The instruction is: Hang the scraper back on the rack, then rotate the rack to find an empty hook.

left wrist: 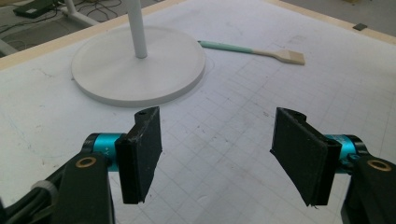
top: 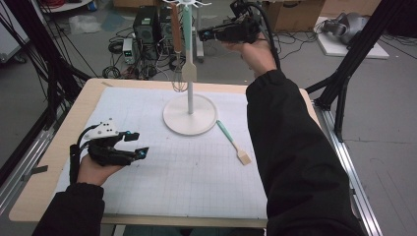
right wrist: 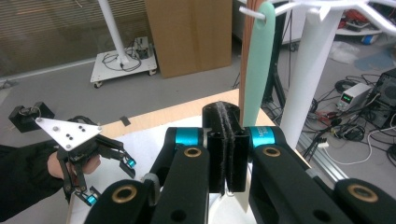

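A white stand [top: 196, 123] rises from the back middle of the gridded mat. A teal-handled spatula [top: 189, 66] and a brown-handled whisk [top: 178, 81] hang from its top hooks. My right gripper [top: 201, 34] is raised just right of the teal handle [right wrist: 259, 60], jaws shut with nothing between them; the spatula hangs just beyond them. A second teal-handled tool [top: 234, 143], a flat beige brush or scraper, lies on the mat right of the stand's base [left wrist: 140, 70]. Near the mat's left side my left gripper [top: 136, 144] rests low, open and empty [left wrist: 217, 126].
The wooden table [top: 78, 110] carries the white mat. Black frame legs [top: 344, 78] stand at the right and left. On the floor behind lie cables, electronics [top: 146, 24] and cardboard boxes [top: 295, 14]. The person's right sleeve [top: 290, 162] crosses the mat's right side.
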### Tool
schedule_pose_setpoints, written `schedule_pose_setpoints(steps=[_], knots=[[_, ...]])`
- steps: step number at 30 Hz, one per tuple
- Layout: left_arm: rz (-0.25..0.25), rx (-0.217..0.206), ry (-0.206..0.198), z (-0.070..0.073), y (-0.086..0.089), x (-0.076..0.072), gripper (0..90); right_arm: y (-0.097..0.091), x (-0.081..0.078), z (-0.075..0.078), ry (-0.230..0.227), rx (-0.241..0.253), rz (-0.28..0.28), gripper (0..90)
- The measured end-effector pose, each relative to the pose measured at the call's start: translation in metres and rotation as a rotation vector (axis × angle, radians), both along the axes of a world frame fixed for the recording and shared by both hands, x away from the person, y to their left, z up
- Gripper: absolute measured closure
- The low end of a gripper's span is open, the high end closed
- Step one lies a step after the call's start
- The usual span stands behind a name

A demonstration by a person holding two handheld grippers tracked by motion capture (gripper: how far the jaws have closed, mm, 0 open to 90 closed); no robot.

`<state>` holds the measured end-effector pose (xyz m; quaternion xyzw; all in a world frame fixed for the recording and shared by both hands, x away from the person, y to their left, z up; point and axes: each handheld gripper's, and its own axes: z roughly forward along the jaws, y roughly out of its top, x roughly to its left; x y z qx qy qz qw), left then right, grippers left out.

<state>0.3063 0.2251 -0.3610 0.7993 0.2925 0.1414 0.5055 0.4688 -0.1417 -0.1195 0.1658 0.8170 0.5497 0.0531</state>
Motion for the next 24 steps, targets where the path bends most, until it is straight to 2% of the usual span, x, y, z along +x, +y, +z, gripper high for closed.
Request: schedule_pose_setpoints(steps=[9,17,24], knots=[[-0.004,0.009,0.002,-0.001,0.000,0.001,33.2,-0.001,0.003,0.004,-0.008,0.020,-0.015,89.3],[-0.002,0.005,0.004,-0.001,0.000,0.001,33.1,0.004,0.004,0.019,-0.032,0.027,-0.025,89.3],[-0.002,0.004,0.007,-0.002,0.000,0.002,33.1,0.008,0.011,0.023,-0.023,0.028,-0.045,89.3]])
